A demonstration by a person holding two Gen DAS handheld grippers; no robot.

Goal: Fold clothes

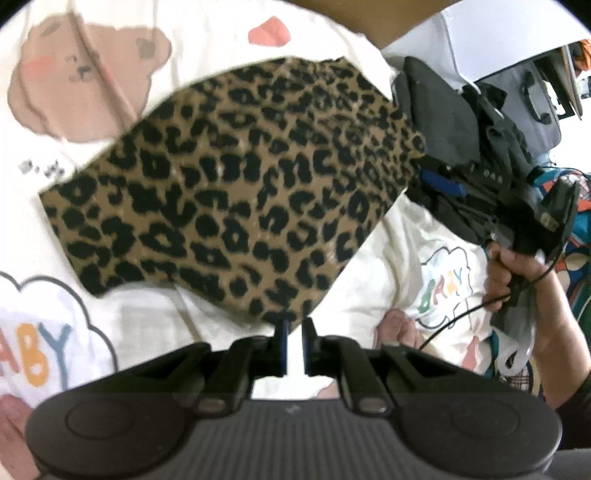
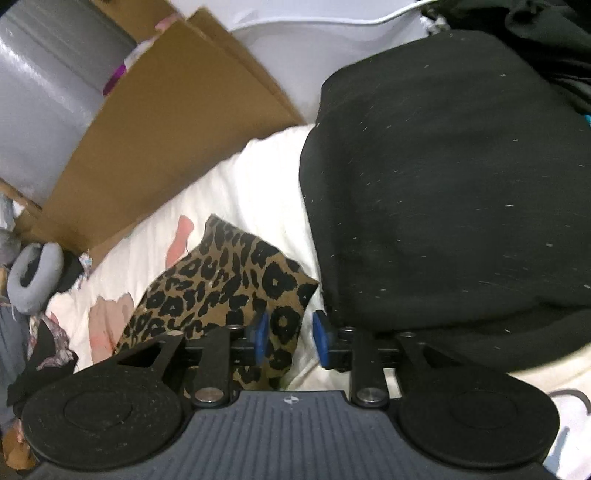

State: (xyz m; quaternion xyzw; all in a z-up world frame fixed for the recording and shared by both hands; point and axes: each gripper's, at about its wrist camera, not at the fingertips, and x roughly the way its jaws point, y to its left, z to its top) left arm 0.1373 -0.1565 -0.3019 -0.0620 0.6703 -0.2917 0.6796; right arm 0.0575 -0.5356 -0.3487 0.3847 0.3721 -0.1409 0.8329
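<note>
A leopard-print garment [image 1: 236, 184] is spread over a white quilt [image 1: 207, 33] printed with bears and clouds. Its near edge runs down to the tips of my left gripper [image 1: 294, 343]. The jaws there stand almost together, pinching that edge. In the right wrist view a corner of the same garment [image 2: 221, 288] lies under and between the blue pads [image 2: 261, 332] of my right gripper [image 2: 290, 339]. That gripper is open and its pads do not press the cloth. A person's hand [image 1: 517, 266] holds the right gripper's handle at the garment's far right corner.
A large black garment [image 2: 443, 184] lies folded on the quilt [image 2: 258, 177], right of the right gripper. Brown cardboard sheets [image 2: 166, 129] lean behind the bed. A grey padded ring [image 2: 35, 273] and mixed clothes sit at the left edge. Dark bags [image 1: 498, 122] are piled at the right.
</note>
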